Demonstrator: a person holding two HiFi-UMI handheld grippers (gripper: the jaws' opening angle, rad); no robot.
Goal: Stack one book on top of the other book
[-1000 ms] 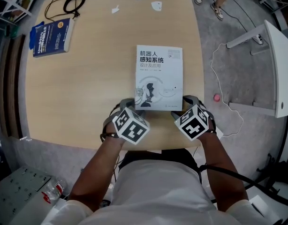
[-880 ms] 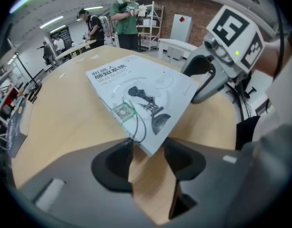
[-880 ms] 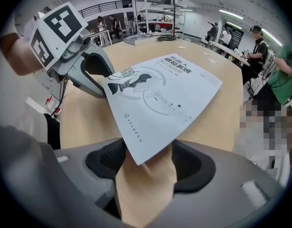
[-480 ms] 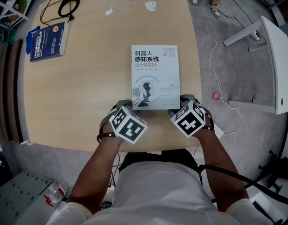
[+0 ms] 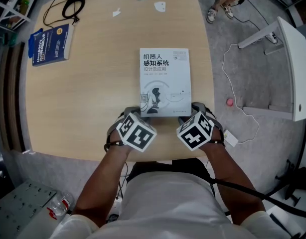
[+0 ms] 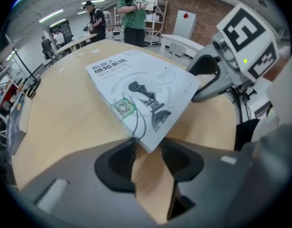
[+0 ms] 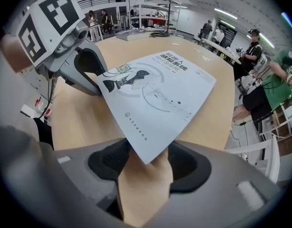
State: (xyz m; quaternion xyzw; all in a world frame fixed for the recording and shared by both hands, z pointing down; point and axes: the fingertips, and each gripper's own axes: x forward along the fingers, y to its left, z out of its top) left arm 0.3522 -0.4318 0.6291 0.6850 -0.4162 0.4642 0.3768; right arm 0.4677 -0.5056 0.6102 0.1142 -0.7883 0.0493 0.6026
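White book (image 5: 165,81): left tool (image 6: 148,148) and right tool (image 7: 146,156), jaws just closing, clench its near corners. Grasp step. Next likely needs a level lift onto blue book (image 5: 52,43).

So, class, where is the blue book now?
Head view: the blue book lies at the far left corner of the table, beside the black cable.

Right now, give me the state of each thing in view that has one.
white book: closed, cover up, flat on the table, not yet stacked.
blue book: closed, flat at the table's far left corner, nothing on it.
left gripper: jaws have just been closing, pads on the white book's near left corner.
right gripper: jaws have just been closing, pads on its near right corner.
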